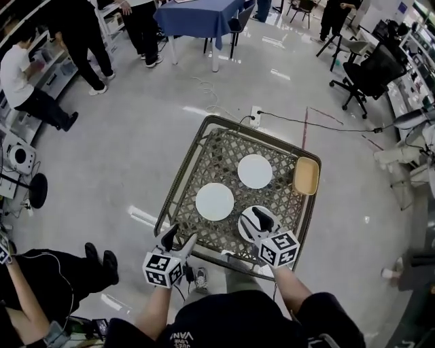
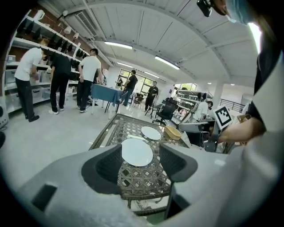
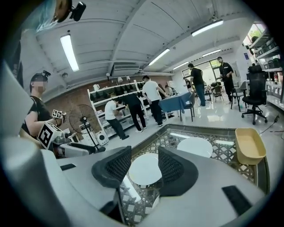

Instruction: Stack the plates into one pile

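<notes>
Three white plates lie apart on the lattice-top table point(image 1: 182, 178): a far plate point(image 1: 255, 170), a left plate point(image 1: 215, 201), and a near plate point(image 1: 246, 230) partly hidden under my right gripper point(image 1: 258, 221). That gripper hovers over the near plate, open and empty. My left gripper point(image 1: 179, 238) stands open and empty at the table's near edge, just short of the left plate. In the left gripper view the left plate point(image 2: 137, 152) shows beyond the open jaws, the far plate point(image 2: 151, 132) behind it. The right gripper view frames a plate point(image 3: 145, 169) between its open jaws.
A yellow tray point(image 1: 306, 175) sits at the table's right edge, also seen as the yellow tray point(image 3: 250, 145). A cable point(image 1: 306, 124) crosses the floor beyond the table. People stand near shelves point(image 1: 41, 75), a blue table point(image 1: 197, 17) and an office chair point(image 1: 367, 75).
</notes>
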The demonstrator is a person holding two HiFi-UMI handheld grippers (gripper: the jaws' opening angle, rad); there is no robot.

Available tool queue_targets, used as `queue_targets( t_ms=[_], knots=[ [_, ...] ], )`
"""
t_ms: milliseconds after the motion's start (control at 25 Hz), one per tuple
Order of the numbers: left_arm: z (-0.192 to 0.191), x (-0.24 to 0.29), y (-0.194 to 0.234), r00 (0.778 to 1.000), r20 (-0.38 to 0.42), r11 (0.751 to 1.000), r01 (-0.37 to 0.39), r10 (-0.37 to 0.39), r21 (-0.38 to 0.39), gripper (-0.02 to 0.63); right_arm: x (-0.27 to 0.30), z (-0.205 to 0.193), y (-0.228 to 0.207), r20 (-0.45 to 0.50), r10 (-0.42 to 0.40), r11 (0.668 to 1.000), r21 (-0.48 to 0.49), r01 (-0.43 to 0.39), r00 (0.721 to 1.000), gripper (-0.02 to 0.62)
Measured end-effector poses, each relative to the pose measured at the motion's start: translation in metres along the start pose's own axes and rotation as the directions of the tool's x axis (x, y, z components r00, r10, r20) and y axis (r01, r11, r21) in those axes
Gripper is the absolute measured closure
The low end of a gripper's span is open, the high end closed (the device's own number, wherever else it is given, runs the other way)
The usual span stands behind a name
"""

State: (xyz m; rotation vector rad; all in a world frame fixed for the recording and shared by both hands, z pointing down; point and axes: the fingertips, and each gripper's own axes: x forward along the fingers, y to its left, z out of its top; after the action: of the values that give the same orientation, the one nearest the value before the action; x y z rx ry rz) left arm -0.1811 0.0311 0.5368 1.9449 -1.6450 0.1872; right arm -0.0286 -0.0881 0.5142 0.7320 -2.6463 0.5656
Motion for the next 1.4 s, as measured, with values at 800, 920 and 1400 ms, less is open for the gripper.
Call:
queue_targets(
  t_ms=[800, 920, 1400],
  knots=[
    [-0.058, 0.116, 0.042, 0.964, -0.264, 0.970, -0.098, 0.038, -0.221, 0.310, 0.124, -0.080, -0.061, -0.364, 0.117, 0.992, 0.090, -0.091, 0.924, 0.410],
    [-0.061, 0.120, 0.044, 0.955, -0.296, 0.966, -0.107, 0.033, -0.236, 0.304, 0.132, -0.091, -0.059, -0.424, 0.135, 0.990, 0.091, -0.106, 0.895, 0.408],
    [-0.077, 0.140, 0.037, 0.916, -0.400, 0.966, -0.072, -0.034, -0.249, 0.304, 0.142, -0.106, -0.054, -0.525, 0.131, 0.991, 0.070, -0.111, 0.841, 0.408]
  ],
)
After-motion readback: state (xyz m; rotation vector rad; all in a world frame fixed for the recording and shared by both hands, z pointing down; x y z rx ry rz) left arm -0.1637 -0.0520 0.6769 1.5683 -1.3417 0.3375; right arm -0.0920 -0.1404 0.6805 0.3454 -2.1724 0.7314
